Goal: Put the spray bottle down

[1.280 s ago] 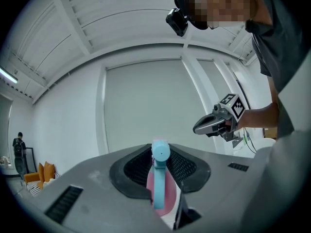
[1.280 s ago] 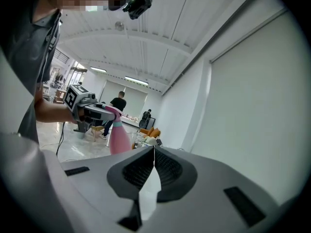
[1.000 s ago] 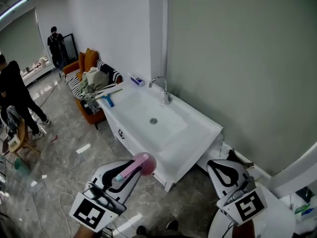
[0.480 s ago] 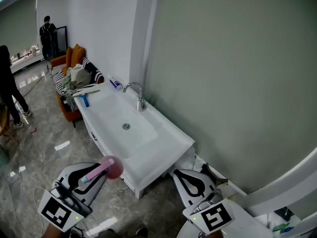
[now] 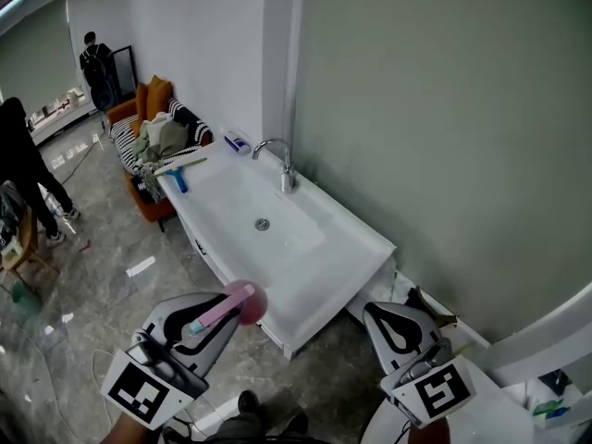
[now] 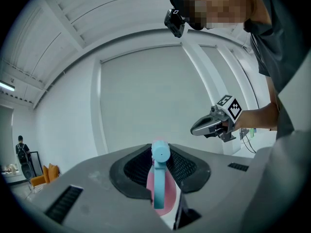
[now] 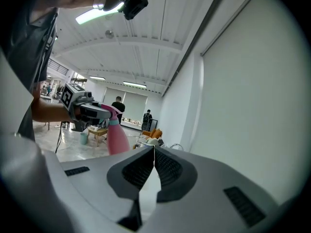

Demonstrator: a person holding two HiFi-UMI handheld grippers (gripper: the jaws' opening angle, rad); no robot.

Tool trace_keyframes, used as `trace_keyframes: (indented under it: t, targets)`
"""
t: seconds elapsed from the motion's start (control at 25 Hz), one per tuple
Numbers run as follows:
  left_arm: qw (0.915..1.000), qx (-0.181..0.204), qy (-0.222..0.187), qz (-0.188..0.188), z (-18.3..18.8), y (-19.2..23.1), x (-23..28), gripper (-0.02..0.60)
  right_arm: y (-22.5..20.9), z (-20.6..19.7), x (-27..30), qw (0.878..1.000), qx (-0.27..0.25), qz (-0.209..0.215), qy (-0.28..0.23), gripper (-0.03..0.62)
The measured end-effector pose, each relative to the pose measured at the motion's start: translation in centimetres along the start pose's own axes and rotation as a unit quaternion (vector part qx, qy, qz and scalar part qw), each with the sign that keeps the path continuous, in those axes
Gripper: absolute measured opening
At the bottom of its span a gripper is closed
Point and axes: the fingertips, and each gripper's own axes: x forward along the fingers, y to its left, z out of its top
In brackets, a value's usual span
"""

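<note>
A pink spray bottle with a teal collar sticks out of my left gripper, which is shut on its neck at the lower left of the head view. In the left gripper view the teal nozzle and pink body of the bottle sit clamped between the black pads. My right gripper is at the lower right, shut with nothing in it; its jaws meet in a line. Both are held in the air in front of the white sink unit. From the right gripper view the bottle hangs bottom down.
The sink has a chrome faucet against the grey wall. A blue-handled squeegee and a small tube lie at its far end. An orange sofa piled with clothes stands beyond. People stand at the far left on the marble floor.
Both grippers have shifted sideways in front of the sink while the head view swung left and back. The bottle stays in the left grip; the right jaws stay shut.
</note>
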Motion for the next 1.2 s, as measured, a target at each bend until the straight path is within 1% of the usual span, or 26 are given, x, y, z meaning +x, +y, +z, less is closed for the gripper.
trace_keyframes:
  t: [0.12,0.24,0.52,0.8,0.92,1.04,1.2]
  targets:
    - [0.9999,-0.001,-0.001,-0.013,-0.2,1.4,0.8,0.084,-0.4,0.9,0.8,1.000,0.007,-0.016,0.002,0.009]
    - [0.9996,0.001,-0.013,-0.026,0.0,3.3,1.9,0.084,-1.4,1.2,2.0,0.999,0.004,-0.037,0.008,0.009]
    - [0.9982,0.000,-0.029,-0.052,-0.6,7.0,3.0,0.084,-0.7,1.6,5.6,0.999,0.002,-0.052,0.015,0.009]
    - [0.9960,-0.003,-0.047,-0.076,-0.9,10.1,4.1,0.084,-1.4,2.4,7.8,0.996,-0.004,-0.083,0.029,0.009]
    - [0.9952,-0.002,-0.051,-0.083,-1.2,10.9,4.7,0.084,-1.4,2.6,8.5,0.996,-0.009,-0.086,0.032,0.009]
    - [0.9950,-0.007,-0.054,-0.083,-1.1,11.4,5.8,0.084,-2.3,2.8,8.9,0.996,-0.010,-0.085,0.039,0.009]
    - [0.9957,-0.008,-0.046,-0.080,-1.2,11.5,7.4,0.084,-3.9,2.4,9.4,0.996,-0.005,-0.078,0.043,0.009]
